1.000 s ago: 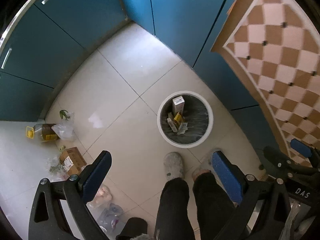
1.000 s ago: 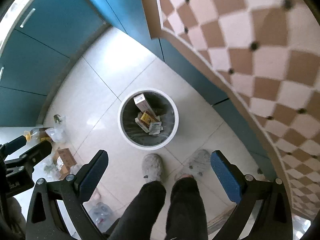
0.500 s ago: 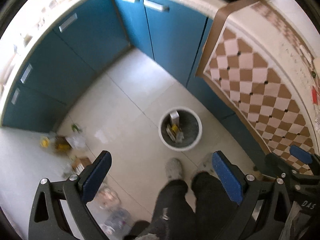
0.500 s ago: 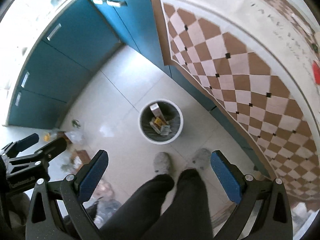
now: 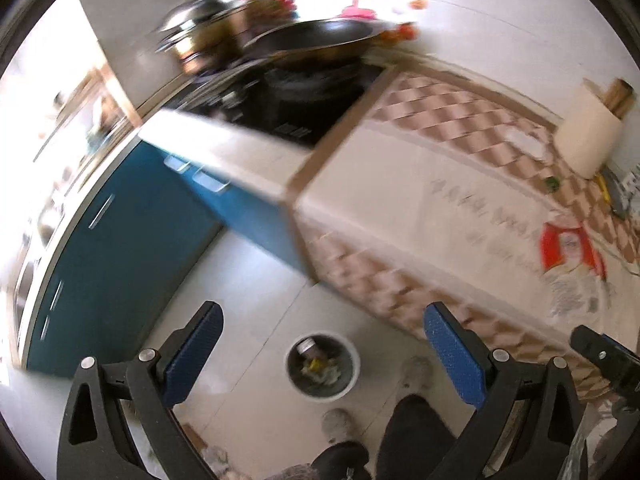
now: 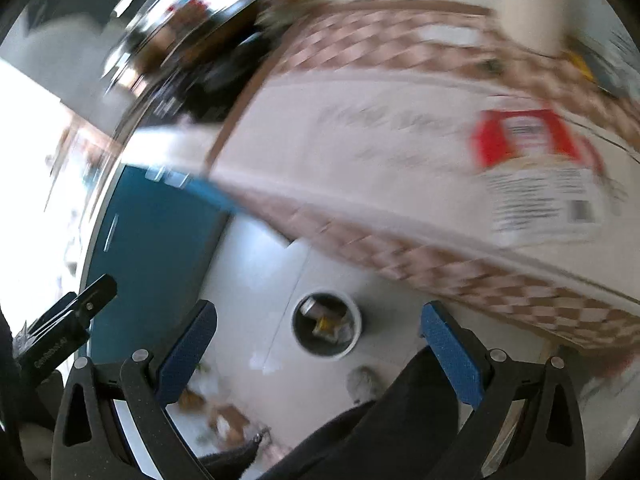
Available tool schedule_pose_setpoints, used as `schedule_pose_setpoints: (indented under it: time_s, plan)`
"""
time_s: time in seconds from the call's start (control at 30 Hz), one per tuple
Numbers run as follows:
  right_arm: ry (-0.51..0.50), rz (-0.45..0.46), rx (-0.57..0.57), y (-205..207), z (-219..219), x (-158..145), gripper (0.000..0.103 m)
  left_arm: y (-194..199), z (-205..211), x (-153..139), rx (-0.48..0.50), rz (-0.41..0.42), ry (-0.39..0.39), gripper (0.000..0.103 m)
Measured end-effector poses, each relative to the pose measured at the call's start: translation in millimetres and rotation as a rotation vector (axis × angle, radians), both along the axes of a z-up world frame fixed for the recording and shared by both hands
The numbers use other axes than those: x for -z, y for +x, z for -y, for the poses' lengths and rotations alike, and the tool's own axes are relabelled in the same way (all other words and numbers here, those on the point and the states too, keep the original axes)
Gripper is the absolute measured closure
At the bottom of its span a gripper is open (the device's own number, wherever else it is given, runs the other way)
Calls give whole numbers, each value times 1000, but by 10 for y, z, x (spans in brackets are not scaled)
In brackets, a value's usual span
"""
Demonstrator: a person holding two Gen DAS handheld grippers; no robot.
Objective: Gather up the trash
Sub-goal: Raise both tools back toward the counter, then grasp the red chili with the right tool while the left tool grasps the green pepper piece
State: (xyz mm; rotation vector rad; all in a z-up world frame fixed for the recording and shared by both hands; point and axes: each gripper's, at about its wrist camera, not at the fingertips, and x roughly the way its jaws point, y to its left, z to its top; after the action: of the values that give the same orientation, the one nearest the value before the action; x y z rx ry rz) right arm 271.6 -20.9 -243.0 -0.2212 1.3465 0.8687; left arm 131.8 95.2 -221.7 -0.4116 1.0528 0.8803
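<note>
A round white trash bin (image 5: 322, 369) with several small boxes inside stands on the tiled floor far below both grippers; it also shows in the right wrist view (image 6: 326, 330). My left gripper (image 5: 322, 350) is open and empty, high above the bin. My right gripper (image 6: 320, 346) is open and empty, also high above it. A red-and-white packet (image 5: 570, 246) lies flat on the counter top; it shows larger in the right wrist view (image 6: 534, 168). Loose trash (image 6: 224, 420) lies on the floor at lower left. Both views are blurred.
A counter with a brown checkered cover (image 5: 460, 216) runs along the right. Blue cabinets (image 5: 120, 248) line the left. A stove with a black pan (image 5: 316, 40) is at the back. A white paper roll (image 5: 588, 140) stands on the counter. The person's legs (image 5: 408, 436) are beside the bin.
Both grippers have risen and tilted up from the floor. The bin now looks small and the counter top, stove and red packet have come into view.
</note>
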Motion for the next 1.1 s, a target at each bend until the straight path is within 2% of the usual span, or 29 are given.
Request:
schedule_pose_setpoints:
  time_s: [0.17, 0.3, 0.37, 0.43, 0.57, 0.63, 0.67, 0.7, 0.83, 0.9, 1.0, 1.07, 1.1]
  plan:
    - [-50, 38, 266, 1298, 735, -15, 0, 1166, 93, 94, 83, -41, -41, 0]
    - [-101, 37, 423, 2245, 1179, 219, 0, 2095, 211, 292, 181, -90, -72, 0]
    - [-108, 34, 466, 2585, 1283, 320, 3, 2552, 282, 430, 233, -122, -76, 0]
    - [-116, 13, 470, 2884, 1317, 505, 21, 2871, 327, 555, 266, -151, -86, 0]
    - [-199, -15, 399, 3213, 1144, 941, 41, 3345, 359, 804, 319, -198, -120, 1]
    - [-246, -10, 351, 3282, 1041, 1108, 67, 3525, 366, 897, 340, -200, -142, 2]
    - [-265, 54, 333, 3270, 988, 1083, 75, 3603, 371, 936, 350, -196, -154, 3]
    - [-281, 88, 315, 3251, 945, 1078, 91, 3686, 371, 976, 360, -190, -168, 7]
    - [-275, 93, 353, 3396, 930, 1125, 92, 4040, 368, 1172, 391, -168, -240, 24]
    - [-265, 99, 380, 3499, 951, 1112, 92, 4225, 364, 1293, 404, -169, -268, 38]
    - [-257, 109, 418, 3663, 984, 1100, 92, 4410, 378, 1408, 422, -161, -299, 53]
    - [-258, 112, 431, 3735, 1000, 1108, 92, 4483, 399, 1446, 428, -171, -295, 69]
    - [-258, 112, 435, 3752, 1005, 1111, 92, 4505, 414, 1434, 433, -162, -281, 83]
